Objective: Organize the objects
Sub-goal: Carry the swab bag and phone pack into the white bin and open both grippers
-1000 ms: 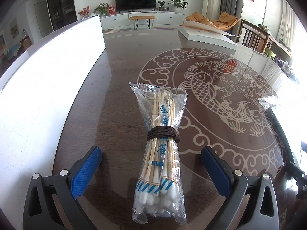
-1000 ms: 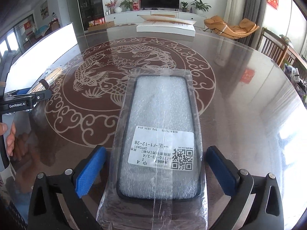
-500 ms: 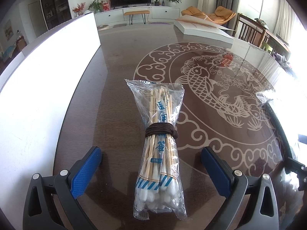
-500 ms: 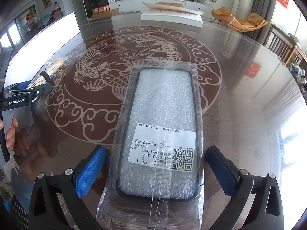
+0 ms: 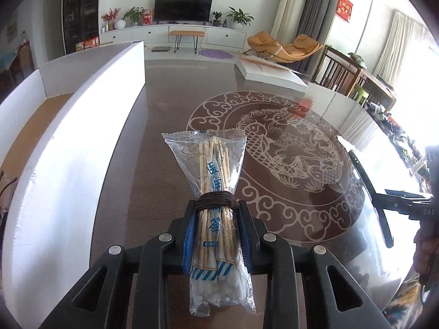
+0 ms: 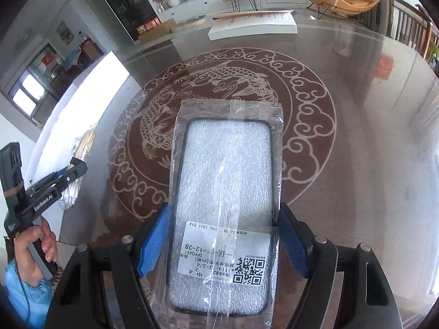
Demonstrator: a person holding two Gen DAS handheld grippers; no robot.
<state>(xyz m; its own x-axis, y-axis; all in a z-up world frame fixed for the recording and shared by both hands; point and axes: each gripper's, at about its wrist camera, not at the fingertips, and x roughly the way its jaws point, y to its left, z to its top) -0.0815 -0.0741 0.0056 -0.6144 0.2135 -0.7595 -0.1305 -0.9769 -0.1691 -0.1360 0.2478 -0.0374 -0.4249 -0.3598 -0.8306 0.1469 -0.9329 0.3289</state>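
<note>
The left hand-held gripper (image 5: pixel 216 235) is clamped tight on a bag of cotton swabs (image 5: pixel 216 213), its blue pads pressing the bundle just below the dark cord wound round the sticks. The bag's long axis runs straight out along the fingers, cotton tips toward the camera and the sealed end pointing away over the counter (image 5: pixel 164 126). The white open box (image 5: pixel 82 148) lies immediately to the left of this bag, so the left hand is the nearer one, and the coming move probably turns on swinging the bag sideways over that box's wall.

The right hand-held gripper (image 6: pixel 223 244) is closing on a phone case in a clear sleeve (image 6: pixel 227 186); the pads already sit against both long edges of the sleeve, with its label end toward the camera and its long axis also in line with the fingers.

The left view alone shows the brown inside of the box. The right view alone shows the person's hand (image 6: pixel 35 244) on the left tool's handle and the swab bag from the side, off the counter.
</note>
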